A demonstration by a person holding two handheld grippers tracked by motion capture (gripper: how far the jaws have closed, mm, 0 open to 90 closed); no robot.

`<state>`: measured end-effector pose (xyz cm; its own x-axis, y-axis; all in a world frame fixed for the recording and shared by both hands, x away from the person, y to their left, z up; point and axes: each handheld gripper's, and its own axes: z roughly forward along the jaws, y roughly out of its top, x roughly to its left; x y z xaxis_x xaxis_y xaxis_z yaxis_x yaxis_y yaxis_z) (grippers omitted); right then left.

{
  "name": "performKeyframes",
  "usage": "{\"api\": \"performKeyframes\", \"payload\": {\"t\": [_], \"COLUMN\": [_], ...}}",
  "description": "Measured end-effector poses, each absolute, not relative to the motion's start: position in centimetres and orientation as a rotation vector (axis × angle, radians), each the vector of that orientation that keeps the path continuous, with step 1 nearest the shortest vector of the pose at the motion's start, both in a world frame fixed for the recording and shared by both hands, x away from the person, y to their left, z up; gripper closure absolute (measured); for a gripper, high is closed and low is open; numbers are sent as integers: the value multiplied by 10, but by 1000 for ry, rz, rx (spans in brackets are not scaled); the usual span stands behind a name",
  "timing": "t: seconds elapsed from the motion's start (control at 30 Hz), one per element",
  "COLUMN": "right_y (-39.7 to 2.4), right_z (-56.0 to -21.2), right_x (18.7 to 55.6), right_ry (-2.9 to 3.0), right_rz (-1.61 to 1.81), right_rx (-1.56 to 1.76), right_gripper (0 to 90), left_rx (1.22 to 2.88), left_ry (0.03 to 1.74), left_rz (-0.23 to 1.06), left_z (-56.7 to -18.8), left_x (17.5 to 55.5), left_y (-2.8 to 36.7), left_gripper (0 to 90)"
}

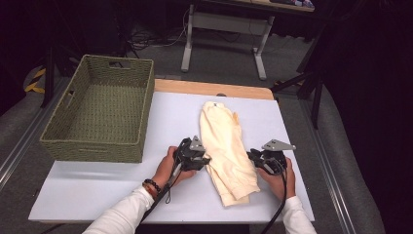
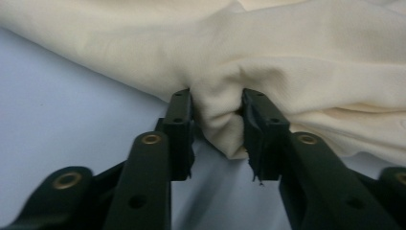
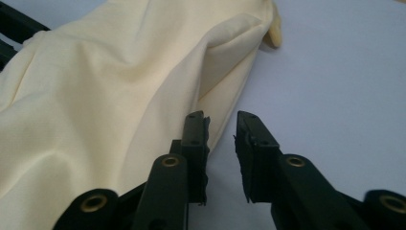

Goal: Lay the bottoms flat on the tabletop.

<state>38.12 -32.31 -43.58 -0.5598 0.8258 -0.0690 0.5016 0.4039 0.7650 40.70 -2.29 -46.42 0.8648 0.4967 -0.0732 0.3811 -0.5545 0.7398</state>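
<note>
A cream garment (image 1: 226, 146) lies folded lengthwise on the white table top (image 1: 97, 187), right of centre. My left gripper (image 1: 207, 160) is at its left edge. In the left gripper view a bunched fold of the cream cloth (image 2: 287, 57) is pinched between the two black jaws, so that gripper (image 2: 216, 108) is shut on it. My right gripper (image 1: 251, 156) is at the garment's right edge. In the right gripper view its jaws stand apart over bare table. The cloth (image 3: 95, 96) lies just beside the left jaw, and nothing is between the jaws of this gripper (image 3: 221, 122).
A green woven basket (image 1: 92, 146) stands empty at the table's left. A wooden strip (image 1: 209, 88) runs along the far edge. A desk frame (image 1: 221, 24) stands on the floor beyond. Bare white surface lies in front of the basket and right of the garment.
</note>
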Motion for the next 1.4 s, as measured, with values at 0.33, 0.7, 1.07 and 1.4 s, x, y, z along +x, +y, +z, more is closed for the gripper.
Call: {"api": "performKeyframes", "payload": {"t": [0.33, 0.7, 1.07, 1.4], "right_y": [-315, -289, -230, -239], "right_z": [-443, -445, -455, -447], "right_x": [375, 365, 386, 364], "right_ry": [2247, 2279, 2391, 2394], "right_rz": [954, 998, 971, 1045], "right_rx": [1129, 1065, 958, 976], "right_gripper": [678, 663, 754, 840], "left_rx": [2239, 2278, 2299, 2246], "left_ry": [591, 565, 556, 593], "left_rz": [295, 445, 463, 440], "left_z": [-455, -450, -456, -450], "left_x": [398, 380, 366, 356], "left_y": [-12, 30, 63, 84], "left_gripper": [861, 860, 859, 891]}}
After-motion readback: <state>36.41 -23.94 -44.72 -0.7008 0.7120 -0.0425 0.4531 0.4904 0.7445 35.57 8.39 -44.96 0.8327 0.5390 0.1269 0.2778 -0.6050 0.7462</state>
